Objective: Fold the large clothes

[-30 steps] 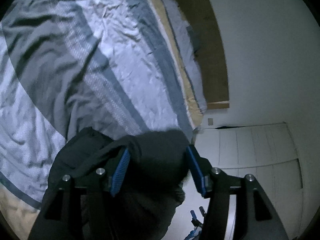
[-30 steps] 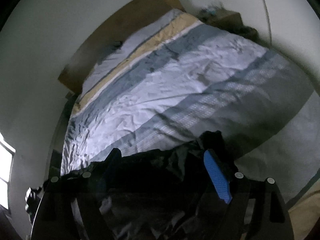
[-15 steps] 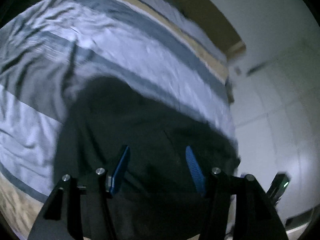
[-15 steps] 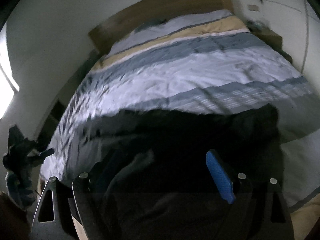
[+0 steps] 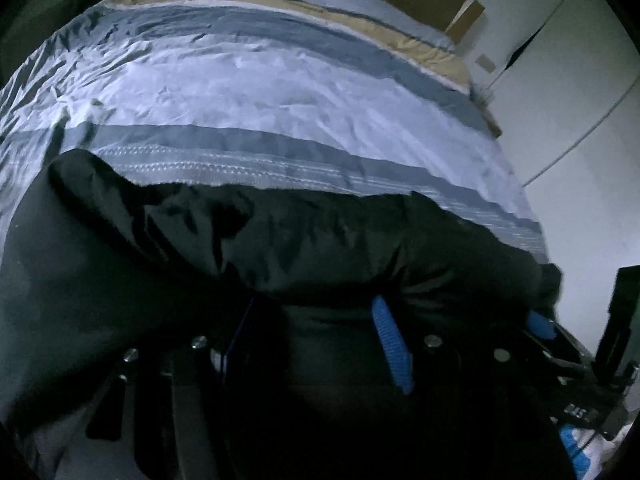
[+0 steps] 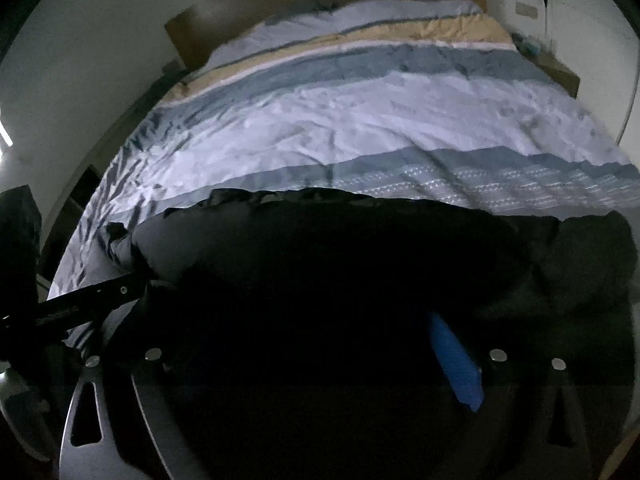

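Nearest the lenses, the left hand-held gripper (image 5: 316, 344) has dark cloth between its blue pads, though whether they pinch it cannot be told, while the right hand-held gripper (image 6: 304, 360) is opening its jaws with the same cloth bunched between them. The black jacket (image 5: 280, 236) lies spread across the near end of the bed (image 5: 256, 80), puffy and creased, so folding looks barely begun. Beyond, the striped duvet (image 6: 360, 120) runs to a wooden headboard (image 6: 320, 4).

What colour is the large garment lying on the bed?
Black, or very dark; the garment lies on the striped bedcover. It shows best in the left wrist view.
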